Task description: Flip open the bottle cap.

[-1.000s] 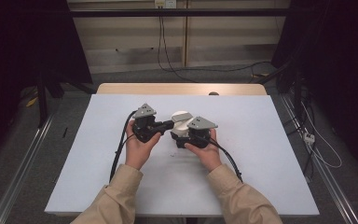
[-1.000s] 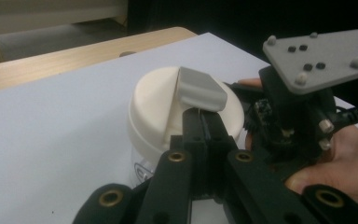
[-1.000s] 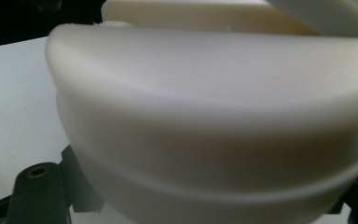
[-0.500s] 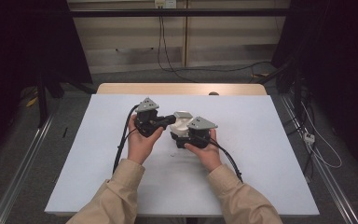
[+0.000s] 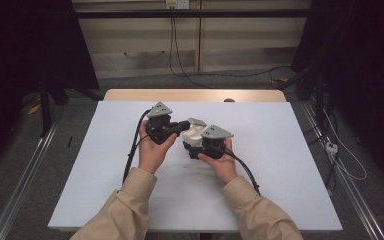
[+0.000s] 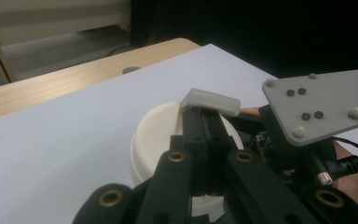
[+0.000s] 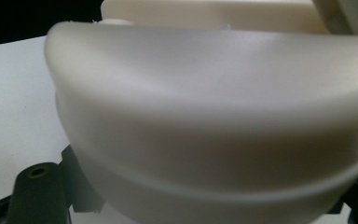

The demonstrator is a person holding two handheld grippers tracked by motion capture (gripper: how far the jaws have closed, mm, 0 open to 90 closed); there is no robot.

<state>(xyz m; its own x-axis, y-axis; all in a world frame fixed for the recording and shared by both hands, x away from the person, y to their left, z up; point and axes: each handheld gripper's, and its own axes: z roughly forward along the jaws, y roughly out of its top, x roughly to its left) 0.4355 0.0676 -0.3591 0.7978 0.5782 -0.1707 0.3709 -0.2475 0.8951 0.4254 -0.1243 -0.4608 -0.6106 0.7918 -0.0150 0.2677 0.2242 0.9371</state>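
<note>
Over the last second the left hand-held gripper (image 5: 182,126) rose, jaws pinched shut on a small pale rectangular tab (image 6: 210,101) above the round cream plastic container (image 6: 156,135). Right hand-held gripper (image 5: 195,148) clasps the container body on the bench (image 5: 290,150). Likely lid-opening.

the cream container (image 7: 214,116) is blurred and cut off by the right gripper view's edges, hiding the right tongs' tips.

— What colours do we see on the table (image 5: 105,165)?
— We see a pale blue-white top with a light wood edge at the far side.
— And the round piece (image 6: 156,135)?
— Cream, we'd say, with a small off-white block (image 6: 210,101) above it. Both grippers look black with grey plates; sleeves (image 5: 125,210) are beige.
</note>
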